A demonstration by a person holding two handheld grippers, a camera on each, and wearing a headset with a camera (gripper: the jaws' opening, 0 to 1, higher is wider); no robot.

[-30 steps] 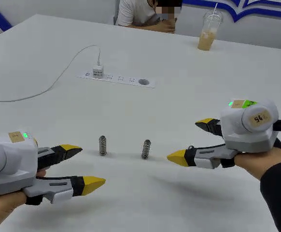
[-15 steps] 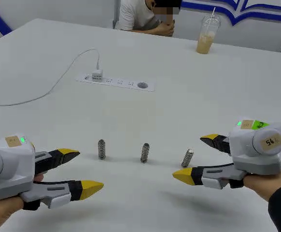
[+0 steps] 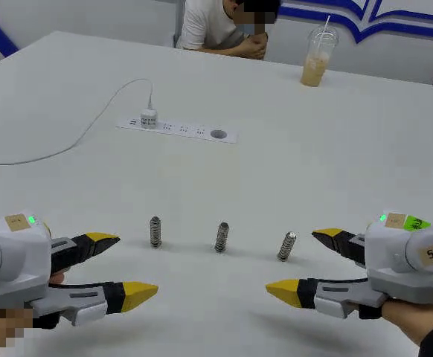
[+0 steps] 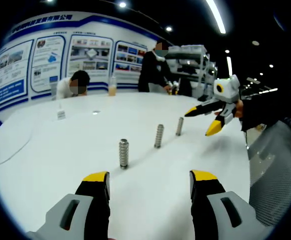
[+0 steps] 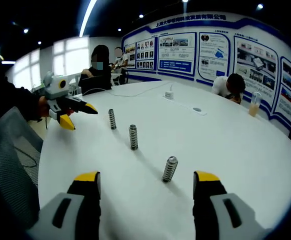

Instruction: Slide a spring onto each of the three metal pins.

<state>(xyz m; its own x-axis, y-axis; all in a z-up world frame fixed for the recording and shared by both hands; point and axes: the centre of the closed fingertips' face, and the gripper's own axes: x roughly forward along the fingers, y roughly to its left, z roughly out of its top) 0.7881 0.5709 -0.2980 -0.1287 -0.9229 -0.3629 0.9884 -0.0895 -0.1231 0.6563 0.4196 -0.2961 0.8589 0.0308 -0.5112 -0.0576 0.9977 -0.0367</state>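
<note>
Metal springs stand upright in a row near the bench's near edge, seemingly all on their pins, so you hold left claw and right claw spread, empty, flanking them.

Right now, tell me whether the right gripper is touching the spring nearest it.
Apart. In the head view, bare table separates the right gripper, jaws open, from the rightmost spring.

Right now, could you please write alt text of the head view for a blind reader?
Three springs stand in a row on a white table, between the open left gripper and open right gripper, neither touching them. A power strip and a drink cup sit farther back.
</note>
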